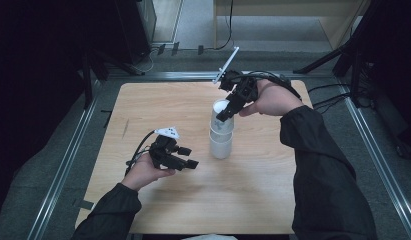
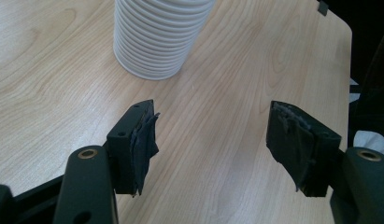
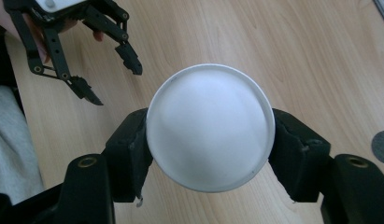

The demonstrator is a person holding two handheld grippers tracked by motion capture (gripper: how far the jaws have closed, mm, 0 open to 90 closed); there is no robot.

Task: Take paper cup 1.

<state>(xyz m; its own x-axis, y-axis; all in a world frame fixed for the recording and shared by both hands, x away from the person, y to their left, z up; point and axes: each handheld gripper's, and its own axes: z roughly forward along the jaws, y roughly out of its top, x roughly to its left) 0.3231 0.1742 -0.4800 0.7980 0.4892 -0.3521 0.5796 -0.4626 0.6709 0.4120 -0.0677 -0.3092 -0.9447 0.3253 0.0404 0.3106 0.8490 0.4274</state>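
Observation:
A stack of white ribbed cups stands upside down near the middle of the wooden table. My right gripper reaches down from the far right and is shut on the top cup. In the right gripper view its pads press both sides of that top cup, whose round base faces the camera. My left gripper rests low to the left of the stack, open, with nothing between its pads. In the left gripper view, the left gripper points at the stack's lower cup. The left gripper also appears at the top left of the right gripper view.
Metal rails frame the table on both sides and at the back. Cables and black stand legs lie beyond the far right corner. A small grey disc sits on the wood at the right gripper view's right edge.

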